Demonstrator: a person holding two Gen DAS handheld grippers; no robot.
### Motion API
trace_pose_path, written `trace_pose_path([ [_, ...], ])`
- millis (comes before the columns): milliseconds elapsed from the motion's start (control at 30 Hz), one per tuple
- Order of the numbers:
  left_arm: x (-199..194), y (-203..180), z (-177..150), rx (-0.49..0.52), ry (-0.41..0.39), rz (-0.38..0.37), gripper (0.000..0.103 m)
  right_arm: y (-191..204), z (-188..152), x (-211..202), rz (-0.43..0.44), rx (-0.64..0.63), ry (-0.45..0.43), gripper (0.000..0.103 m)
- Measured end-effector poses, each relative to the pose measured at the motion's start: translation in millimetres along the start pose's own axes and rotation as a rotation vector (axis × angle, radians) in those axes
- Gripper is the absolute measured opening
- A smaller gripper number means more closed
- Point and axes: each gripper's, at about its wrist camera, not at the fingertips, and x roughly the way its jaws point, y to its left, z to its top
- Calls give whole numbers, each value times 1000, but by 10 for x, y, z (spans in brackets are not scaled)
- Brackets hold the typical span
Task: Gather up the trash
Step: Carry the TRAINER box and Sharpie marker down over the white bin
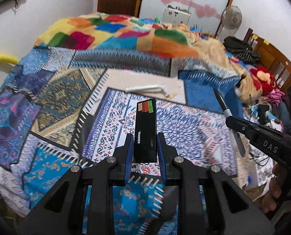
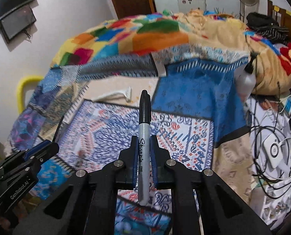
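Blue-padded jaws of the left gripper stand narrowly apart, clamped on a flat black box printed "TRAINER", held clear above the patterned bedspread. Nearly closed, the right gripper pinches the grey barrel of a black-capped Sharpie marker, cap pointing forward. Beyond both, a white disposable razor lies on the cover, before a crumpled patchwork blanket.

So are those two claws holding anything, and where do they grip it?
Yes. The left gripper clamps a black box by its long sides, near its lower end. The right gripper clamps a marker around the grey barrel, cap pointing away.
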Motion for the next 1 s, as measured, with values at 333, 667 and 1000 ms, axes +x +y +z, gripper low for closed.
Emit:
trace_pose_path([
  [333,-1078,-93,-42,7,-128,16,23,361,28,-987,55,-57,-141,11],
  [667,-2094,-25,-367,-18,-245,50,23,810,-214,-1705,131,-138,-224,11],
  [1000,-2765,283,-843,-76,-294,118,23,1274,-575,-2117,220,-227,-244,11],
])
